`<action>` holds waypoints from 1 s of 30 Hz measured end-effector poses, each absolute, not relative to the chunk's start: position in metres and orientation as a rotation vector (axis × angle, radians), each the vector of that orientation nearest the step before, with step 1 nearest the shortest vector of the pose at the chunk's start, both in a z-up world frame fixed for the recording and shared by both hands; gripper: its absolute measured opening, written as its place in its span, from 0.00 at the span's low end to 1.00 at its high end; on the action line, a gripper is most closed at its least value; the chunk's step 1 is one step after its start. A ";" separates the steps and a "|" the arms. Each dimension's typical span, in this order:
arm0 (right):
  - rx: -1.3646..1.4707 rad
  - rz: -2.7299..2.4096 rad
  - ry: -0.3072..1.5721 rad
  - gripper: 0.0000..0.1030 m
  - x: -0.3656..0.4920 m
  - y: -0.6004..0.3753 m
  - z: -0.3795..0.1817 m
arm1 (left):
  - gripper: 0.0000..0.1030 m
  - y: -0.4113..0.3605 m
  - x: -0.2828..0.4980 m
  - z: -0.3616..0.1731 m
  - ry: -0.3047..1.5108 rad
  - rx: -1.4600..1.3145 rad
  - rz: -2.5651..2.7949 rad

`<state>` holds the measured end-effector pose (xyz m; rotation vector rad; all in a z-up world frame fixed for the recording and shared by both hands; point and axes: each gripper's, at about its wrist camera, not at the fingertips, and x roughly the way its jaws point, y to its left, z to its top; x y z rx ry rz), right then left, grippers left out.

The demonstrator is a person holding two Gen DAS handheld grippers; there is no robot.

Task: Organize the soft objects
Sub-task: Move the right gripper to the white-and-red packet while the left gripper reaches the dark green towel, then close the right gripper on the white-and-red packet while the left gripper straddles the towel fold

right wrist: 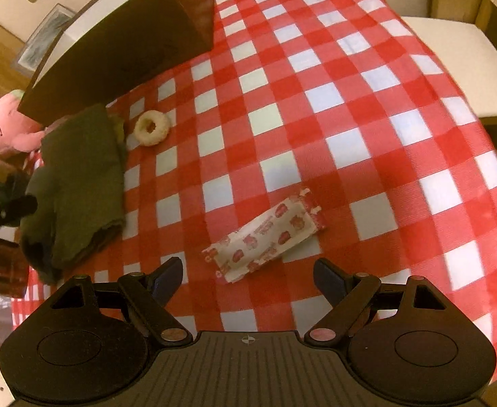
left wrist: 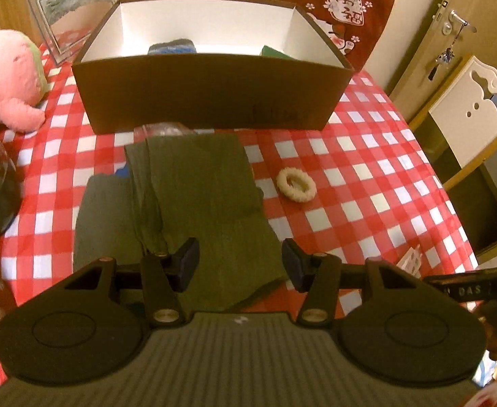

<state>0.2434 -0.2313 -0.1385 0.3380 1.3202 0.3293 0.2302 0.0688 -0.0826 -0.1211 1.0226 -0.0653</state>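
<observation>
Left tool (left wrist: 240, 266) gapes empty above green cloth (left wrist: 194, 183); right tool (right wrist: 248, 276) gapes wide, empty.

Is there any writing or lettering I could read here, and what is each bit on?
"萬福": white panel on the dark red cloth behind the brown box.
"DAS": black bar at the right edge of the left wrist view; more letters cut off.
Dark marks on the box front: too blurred.
Red print on the white packet: too small.

Picture frame (left wrist: 74, 17) behind box; chair (left wrist: 469, 101) beside checked tablecloth (left wrist: 367, 169).
</observation>
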 end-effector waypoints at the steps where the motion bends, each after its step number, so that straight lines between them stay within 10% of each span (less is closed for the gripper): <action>1: 0.343 0.327 1.315 0.82 0.245 -0.230 -0.139 | 0.50 0.069 0.229 -0.084 1.025 -0.121 -0.062; 30: 0.010 0.497 1.072 0.82 0.260 -0.146 -0.155 | 0.50 0.112 0.240 -0.123 0.990 -0.155 0.049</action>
